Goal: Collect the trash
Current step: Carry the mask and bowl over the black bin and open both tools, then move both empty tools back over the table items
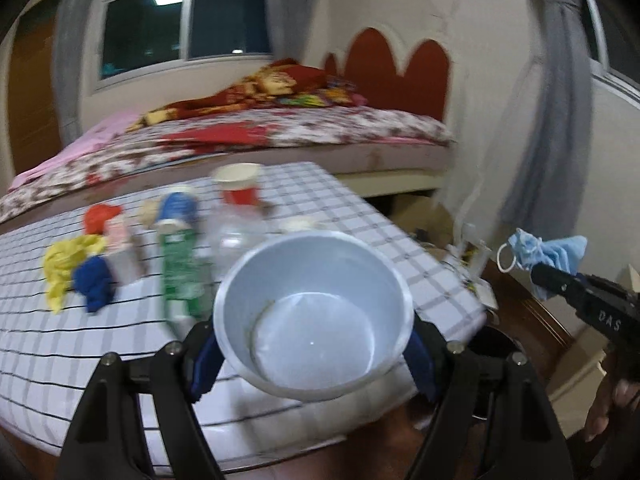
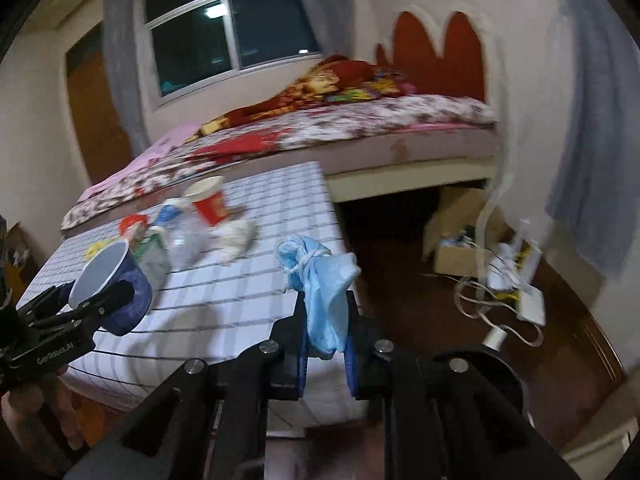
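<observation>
Trash in our grip comes first: a crumpled blue face mask (image 2: 326, 280) sits pinched between the right gripper's (image 2: 326, 354) blue pads, its bulk and white ear loop bunching above the fingertips while the lower part hangs down between them. We see those jaws clamped narrow on the mask, held in the air just off the near edge of the checked table (image 2: 240, 300). From the left wrist view the same mask (image 1: 544, 250) shows at the far right, sticking out past the right gripper's (image 1: 538, 274) black tips, beside the table's corner and apart from it.

Our left gripper (image 1: 314, 354) holds a paper cup (image 1: 314, 312) sideways, its white open mouth turned toward the camera and its dark blue wall pressed between the two blue pads. In the right wrist view that cup (image 2: 114, 288) hangs over the table's left part, clasped by the left gripper (image 2: 106, 300).

Further out on the table (image 1: 60, 352) lie more pieces: yellow wrapper (image 1: 66, 264), blue crumple (image 1: 94, 280), red scrap (image 1: 100, 216), a green packet (image 1: 180, 268), a clear plastic bottle (image 1: 236, 232) and a red-and-white paper cup (image 1: 238, 184). White crumpled tissue (image 2: 236, 236) rests beside the bottle.

Behind the table we see a bed (image 2: 360, 120) with a flowered cover.
</observation>
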`<state>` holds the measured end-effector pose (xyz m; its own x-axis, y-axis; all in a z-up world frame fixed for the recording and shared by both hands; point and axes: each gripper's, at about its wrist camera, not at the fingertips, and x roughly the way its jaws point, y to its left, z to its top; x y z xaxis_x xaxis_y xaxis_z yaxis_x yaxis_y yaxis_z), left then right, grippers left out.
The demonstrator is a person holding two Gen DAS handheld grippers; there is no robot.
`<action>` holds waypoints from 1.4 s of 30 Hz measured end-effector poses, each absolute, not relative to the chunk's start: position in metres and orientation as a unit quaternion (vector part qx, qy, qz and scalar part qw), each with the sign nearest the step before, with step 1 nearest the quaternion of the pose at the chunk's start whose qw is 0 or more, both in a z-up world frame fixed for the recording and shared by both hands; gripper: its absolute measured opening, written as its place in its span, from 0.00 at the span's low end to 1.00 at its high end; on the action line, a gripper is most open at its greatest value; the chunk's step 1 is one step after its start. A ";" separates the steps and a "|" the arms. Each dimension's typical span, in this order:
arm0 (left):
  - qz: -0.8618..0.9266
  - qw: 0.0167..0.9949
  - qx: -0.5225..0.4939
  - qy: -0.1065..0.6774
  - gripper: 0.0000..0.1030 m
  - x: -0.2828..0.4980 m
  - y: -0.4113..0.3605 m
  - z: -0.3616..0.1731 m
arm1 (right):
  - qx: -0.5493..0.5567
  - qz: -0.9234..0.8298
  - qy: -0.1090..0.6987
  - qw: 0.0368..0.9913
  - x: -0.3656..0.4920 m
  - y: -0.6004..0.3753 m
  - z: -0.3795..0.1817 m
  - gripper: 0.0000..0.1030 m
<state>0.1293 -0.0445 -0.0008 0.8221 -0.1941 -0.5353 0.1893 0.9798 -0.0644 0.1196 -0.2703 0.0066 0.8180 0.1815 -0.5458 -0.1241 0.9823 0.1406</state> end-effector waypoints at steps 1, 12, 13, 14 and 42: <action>-0.114 0.953 -0.001 0.282 0.75 0.128 -0.055 -0.002 | 0.051 0.068 0.294 0.952 0.115 -0.284 0.005 0.15; -0.237 0.915 0.043 0.323 0.75 0.113 -0.182 -0.027 | 0.079 0.001 0.358 0.930 0.091 -0.392 -0.038 0.16; -0.241 0.912 0.045 0.329 0.75 0.114 -0.191 -0.032 | 0.081 -0.001 0.365 0.927 0.091 -0.399 -0.045 0.16; -0.245 0.909 0.047 0.334 0.75 0.113 -0.199 -0.036 | 0.084 -0.005 0.373 0.924 0.092 -0.407 -0.052 0.16; -0.199 0.879 0.042 0.432 0.98 0.143 -0.245 -0.112 | 0.146 -0.066 0.475 0.866 0.119 -0.490 -0.164 0.85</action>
